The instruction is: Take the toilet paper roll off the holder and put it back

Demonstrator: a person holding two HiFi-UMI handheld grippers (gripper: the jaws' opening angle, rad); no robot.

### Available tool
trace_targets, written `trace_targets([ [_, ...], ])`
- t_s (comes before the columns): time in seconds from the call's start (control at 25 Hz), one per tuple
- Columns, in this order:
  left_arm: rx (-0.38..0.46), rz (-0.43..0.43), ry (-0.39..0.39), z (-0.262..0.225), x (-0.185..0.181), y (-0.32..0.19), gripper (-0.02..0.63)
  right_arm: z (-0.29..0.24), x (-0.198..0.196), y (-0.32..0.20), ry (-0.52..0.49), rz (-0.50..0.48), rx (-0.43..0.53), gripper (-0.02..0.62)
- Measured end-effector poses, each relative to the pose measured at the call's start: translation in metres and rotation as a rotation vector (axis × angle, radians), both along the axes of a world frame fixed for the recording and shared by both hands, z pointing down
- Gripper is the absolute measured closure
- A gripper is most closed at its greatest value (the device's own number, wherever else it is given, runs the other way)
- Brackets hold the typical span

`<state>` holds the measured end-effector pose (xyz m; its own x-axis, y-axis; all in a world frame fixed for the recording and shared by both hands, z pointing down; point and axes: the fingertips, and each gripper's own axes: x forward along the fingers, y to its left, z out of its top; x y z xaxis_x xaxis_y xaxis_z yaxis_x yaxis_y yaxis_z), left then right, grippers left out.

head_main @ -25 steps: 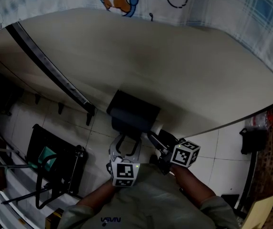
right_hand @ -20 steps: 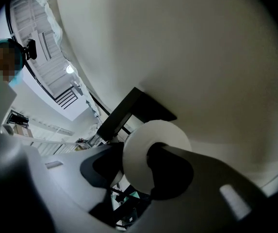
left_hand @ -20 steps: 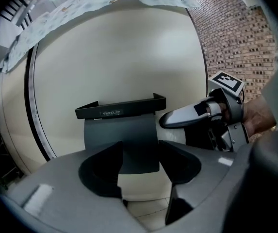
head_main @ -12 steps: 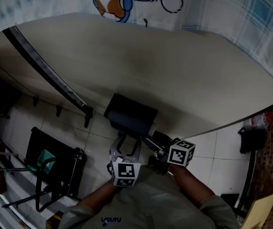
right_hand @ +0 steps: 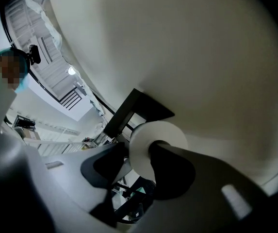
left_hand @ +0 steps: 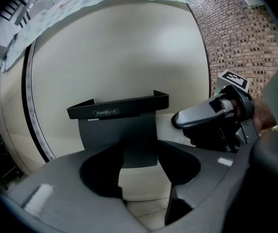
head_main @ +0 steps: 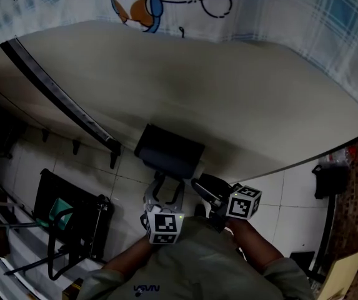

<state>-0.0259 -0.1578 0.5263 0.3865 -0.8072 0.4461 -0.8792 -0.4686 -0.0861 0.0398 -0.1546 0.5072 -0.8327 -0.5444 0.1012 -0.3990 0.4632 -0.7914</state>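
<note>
Right gripper (right_hand: 139, 150) pinches the toilet paper roll (right_hand: 168, 130) wall, one jaw in the core; its jaws have just been closing. The roll sits at centre frame, just below the black holder (left_hand: 119, 111). Left gripper (left_hand: 139, 154) is spread, has just narrowed slightly, and is clear of the holder ahead.

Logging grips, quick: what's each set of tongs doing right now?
Left tongs: open, just closed slightly, nothing between them.
Right tongs: closed on the toilet paper roll.
</note>
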Motion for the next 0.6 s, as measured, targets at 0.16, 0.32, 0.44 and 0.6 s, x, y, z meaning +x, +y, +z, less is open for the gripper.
trace_targets([
  [0.16, 0.001, 0.001, 0.008, 0.0, 0.0, -0.001, 0.377, 0.001, 0.008, 0.004, -0.002, 0.008, 0.0, 0.497],
  [0.32, 0.003, 0.004, 0.013, -0.001, 0.0, 0.0, 0.377, -0.002, 0.006, 0.001, 0.004, 0.012, 0.01, 0.497],
  [0.44, 0.003, 0.016, 0.012, -0.001, -0.001, 0.001, 0.377, -0.002, 0.002, -0.005, 0.001, 0.01, 0.012, 0.497],
  [0.6, 0.001, 0.042, 0.013, -0.002, -0.002, 0.005, 0.377, 0.0, -0.011, -0.011, 0.005, 0.003, 0.01, 0.5],
])
